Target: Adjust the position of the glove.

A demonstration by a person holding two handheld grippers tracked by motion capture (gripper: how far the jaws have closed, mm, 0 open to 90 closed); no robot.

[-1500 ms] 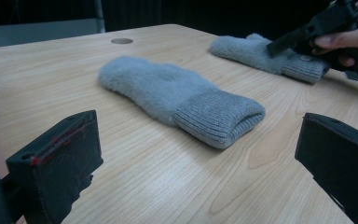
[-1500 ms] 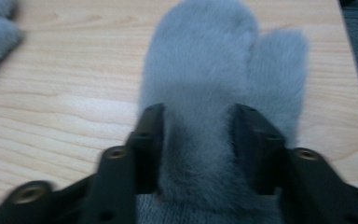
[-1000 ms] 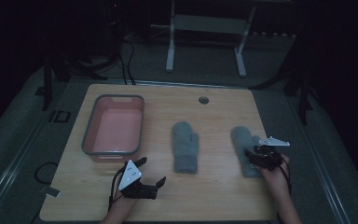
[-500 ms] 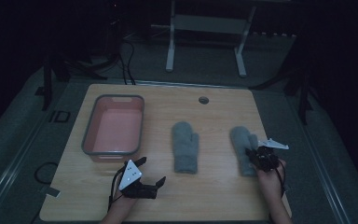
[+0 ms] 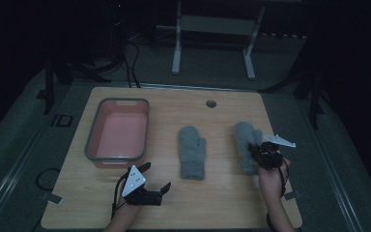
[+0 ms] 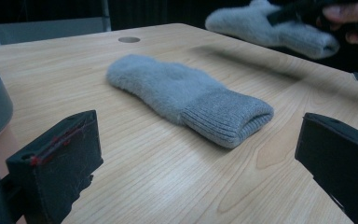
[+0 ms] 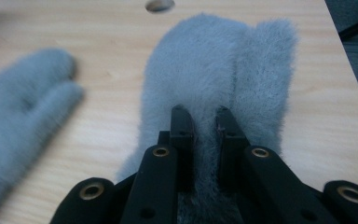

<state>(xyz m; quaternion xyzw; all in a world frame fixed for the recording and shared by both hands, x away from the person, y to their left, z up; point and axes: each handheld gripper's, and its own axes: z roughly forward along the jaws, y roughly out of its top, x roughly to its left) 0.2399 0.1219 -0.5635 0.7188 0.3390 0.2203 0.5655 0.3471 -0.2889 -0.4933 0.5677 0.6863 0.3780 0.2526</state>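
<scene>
Here the right gripper [image 7: 204, 122] has just pinched its jaws onto the cuff of the grey mitten [image 5: 246, 145] lying near the table's [image 5: 222, 203] right edge, so the pick-up step looks to be in hand. The left gripper [image 5: 155, 178] rests wide open and empty near the pink bin [image 5: 92, 145], with the second mitten [image 6: 186, 95] flat in front of it. Next, the held mitten probably needs lifting clear and carrying across to the bin without dragging over the second 1.

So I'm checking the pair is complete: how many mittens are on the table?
2. One grey mitten lies flat mid-table, right of the pink bin. The other mitten is near the right edge, pinched at its cuff by the right gripper.
</scene>
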